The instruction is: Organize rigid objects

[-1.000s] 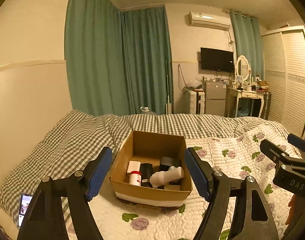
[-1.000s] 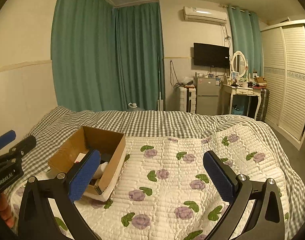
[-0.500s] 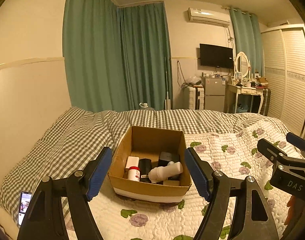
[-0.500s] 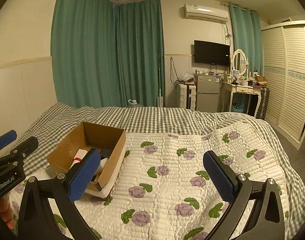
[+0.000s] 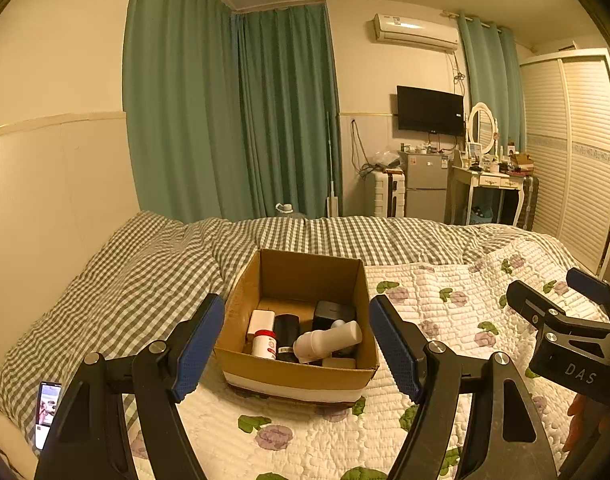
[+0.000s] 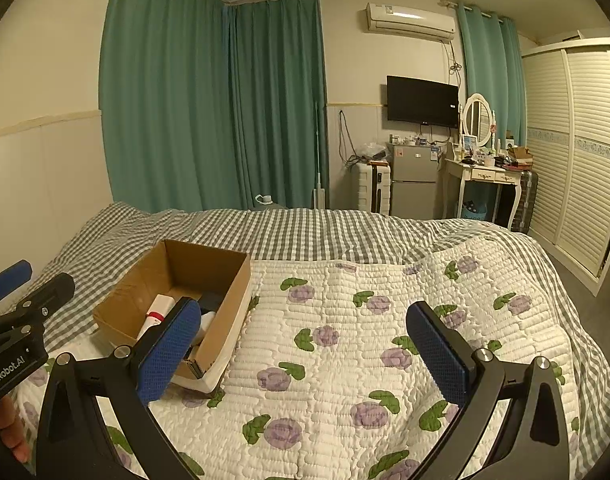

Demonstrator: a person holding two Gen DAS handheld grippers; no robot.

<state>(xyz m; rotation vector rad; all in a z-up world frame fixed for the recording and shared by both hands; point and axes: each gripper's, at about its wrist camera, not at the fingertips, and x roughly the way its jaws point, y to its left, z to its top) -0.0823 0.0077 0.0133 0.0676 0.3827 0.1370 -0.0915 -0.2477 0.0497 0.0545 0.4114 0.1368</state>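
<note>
Since the earlier frame both views have shifted only slightly. The left hand-held gripper (image 5: 297, 344) and right hand-held gripper (image 6: 305, 350) hover spread and empty. The bottles (image 5: 327, 342) lie in the cardboard box (image 5: 297, 376) on the bed (image 6: 345, 340), contained for sorting.

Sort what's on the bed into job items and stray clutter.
Job: brown cardboard box; inside it, white plastic bottle lying on its side, small red-capped white bottle, black cylindrical container, black cube-shaped box.
Stray: lit phone on checked sheet.
</note>
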